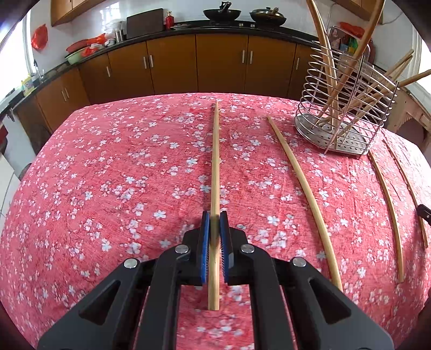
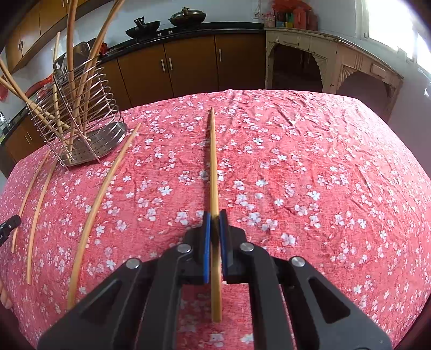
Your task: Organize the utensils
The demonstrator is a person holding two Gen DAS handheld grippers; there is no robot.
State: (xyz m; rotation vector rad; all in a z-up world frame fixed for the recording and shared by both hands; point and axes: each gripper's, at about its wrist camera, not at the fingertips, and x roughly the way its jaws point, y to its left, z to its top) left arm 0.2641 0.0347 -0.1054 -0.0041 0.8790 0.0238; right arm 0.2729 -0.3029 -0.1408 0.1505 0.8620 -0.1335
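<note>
My left gripper (image 1: pixel 214 219) is shut on a wooden chopstick (image 1: pixel 215 161) that points away along the red flowered tablecloth (image 1: pixel 107 188). My right gripper (image 2: pixel 214 218) is shut on another wooden chopstick (image 2: pixel 213 161), also pointing away. A wire utensil holder (image 1: pixel 342 107) with several chopsticks standing in it is at the far right in the left wrist view, and at the far left in the right wrist view (image 2: pixel 80 115). Loose chopsticks lie on the cloth beside it (image 1: pixel 304 196) (image 1: pixel 388 215) (image 2: pixel 99 207) (image 2: pixel 37 220).
Brown kitchen cabinets (image 1: pixel 172 62) under a dark counter with woks (image 1: pixel 222 13) run behind the table. A cream wooden cabinet (image 2: pixel 336 64) stands at the back right. The table's far edge lies just past the chopstick tips.
</note>
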